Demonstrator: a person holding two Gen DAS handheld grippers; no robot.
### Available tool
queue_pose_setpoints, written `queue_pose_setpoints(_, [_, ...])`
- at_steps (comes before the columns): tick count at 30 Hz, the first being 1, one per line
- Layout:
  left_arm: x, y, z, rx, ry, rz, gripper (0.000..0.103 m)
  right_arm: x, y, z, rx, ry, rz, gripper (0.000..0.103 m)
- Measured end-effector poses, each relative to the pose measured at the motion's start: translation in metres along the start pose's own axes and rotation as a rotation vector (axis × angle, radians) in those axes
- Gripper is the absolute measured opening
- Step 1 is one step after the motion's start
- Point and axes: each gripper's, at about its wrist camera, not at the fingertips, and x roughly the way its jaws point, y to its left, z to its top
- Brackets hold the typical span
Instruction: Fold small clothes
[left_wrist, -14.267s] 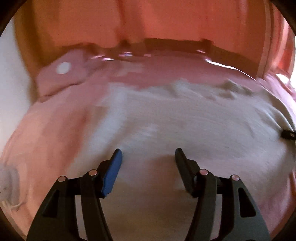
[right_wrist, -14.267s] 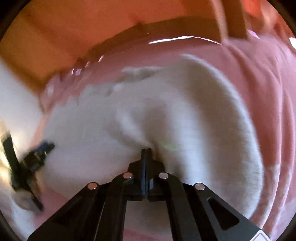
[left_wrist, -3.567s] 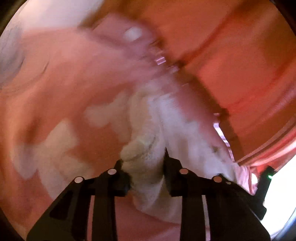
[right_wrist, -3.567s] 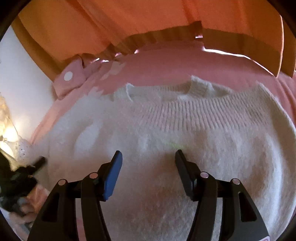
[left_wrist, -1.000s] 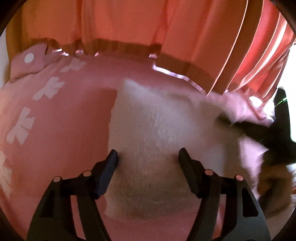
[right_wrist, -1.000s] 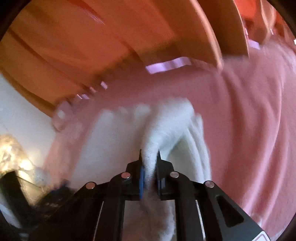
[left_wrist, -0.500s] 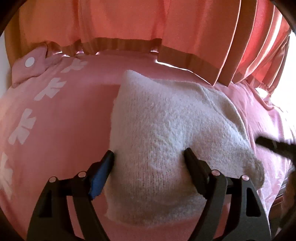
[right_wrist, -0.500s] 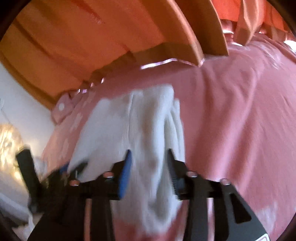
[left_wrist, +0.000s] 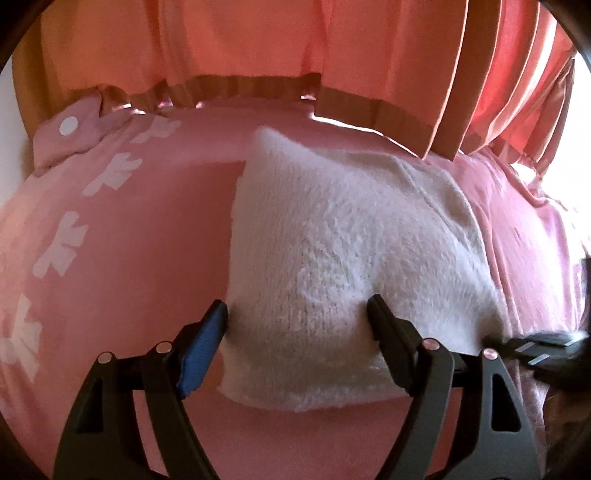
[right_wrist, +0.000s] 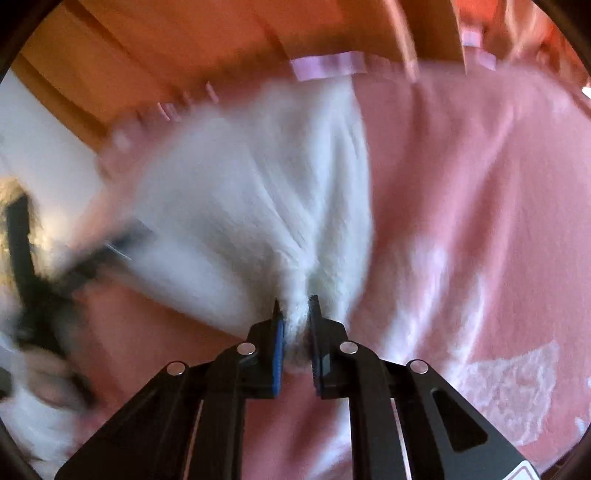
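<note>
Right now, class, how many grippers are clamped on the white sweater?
1. The right gripper pinches the white sweater's near edge; the left gripper hangs open over it. No other grippers show.

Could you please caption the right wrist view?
Right gripper pinches the folded white sweater's edge on the pink bedspread.

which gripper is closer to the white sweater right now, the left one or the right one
Right. The right gripper is shut on a bunched edge of the white sweater, touching it. The left gripper is open, its fingers straddling the sweater's near part without gripping it.
</note>
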Motion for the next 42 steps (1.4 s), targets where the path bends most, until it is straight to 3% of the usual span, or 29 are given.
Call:
queue_pose_setpoints(3, [-0.001,-0.005,-0.001,0.027,-0.020,0.034,0.076,-0.021,0.003,0.003,0.012,-0.037,-0.006,0.014])
queue_pose_setpoints(5, [-0.001,-0.005,-0.001,0.021,-0.019,0.035,0.076,-0.039,0.009,0.003,0.017,-0.084,-0.031,0.022])
queue_pose_setpoints(8, [0.000,-0.004,0.000,0.013,-0.016,0.029,0.076,-0.066,0.019,0.005,0.001,-0.176,-0.068,0.023])
queue_pose_setpoints(11, [0.001,-0.005,-0.001,0.012,-0.017,0.032,0.077,-0.076,0.040,0.029,-0.031,-0.246,-0.036,0.023])
queue_pose_setpoints(14, [0.001,-0.004,-0.001,0.005,-0.016,0.030,0.078,-0.056,0.059,0.044,-0.081,-0.227,-0.047,0.023])
queue_pose_setpoints(17, [0.002,-0.001,-0.001,0.000,-0.014,0.026,0.081,0.012,0.062,0.057,-0.116,-0.064,-0.136,0.023])
queue_pose_setpoints(18, [0.003,0.000,-0.001,-0.002,-0.010,0.021,0.083,0.024,0.062,0.056,-0.131,-0.061,-0.151,0.022])
queue_pose_setpoints(21, [0.006,0.005,-0.001,-0.017,-0.006,0.010,0.085,0.009,0.071,0.060,-0.118,-0.095,-0.162,0.023])
queue_pose_setpoints(23, [0.008,0.008,-0.001,-0.030,-0.003,-0.004,0.087,-0.009,0.071,0.058,-0.091,-0.159,-0.118,0.026])
queue_pose_setpoints(25, [0.011,0.010,-0.002,-0.050,0.002,-0.021,0.088,-0.002,0.065,0.054,-0.079,-0.133,-0.145,0.034])
queue_pose_setpoints(27, [0.012,0.012,-0.002,-0.070,0.005,-0.042,0.088,0.020,0.057,0.050,-0.093,-0.085,-0.158,0.035])
queue_pose_setpoints(29, [0.007,0.016,0.000,-0.110,0.005,-0.091,0.087,0.006,0.056,0.050,-0.063,-0.110,-0.127,0.035])
queue_pose_setpoints(30, [0.003,0.019,0.001,-0.122,-0.003,-0.113,0.087,-0.007,0.053,0.050,-0.031,-0.141,-0.103,0.037])
queue_pose_setpoints(33, [-0.012,0.030,0.008,-0.142,-0.043,-0.153,0.091,-0.035,0.038,0.052,0.057,-0.243,-0.113,0.074])
queue_pose_setpoints(35, [-0.012,0.038,0.015,-0.149,-0.046,-0.158,0.093,-0.032,0.029,0.057,0.087,-0.230,-0.156,0.076])
queue_pose_setpoints(37, [0.001,0.046,0.022,-0.167,-0.001,-0.189,0.093,-0.014,0.021,0.063,0.120,-0.157,-0.180,0.076])
queue_pose_setpoints(39, [0.019,0.051,0.026,-0.192,0.069,-0.264,0.093,0.008,0.015,0.069,0.142,-0.088,-0.164,0.076])
queue_pose_setpoints(42, [0.041,0.052,0.025,-0.200,0.135,-0.355,0.094,0.026,0.008,0.069,0.206,-0.085,-0.135,0.086])
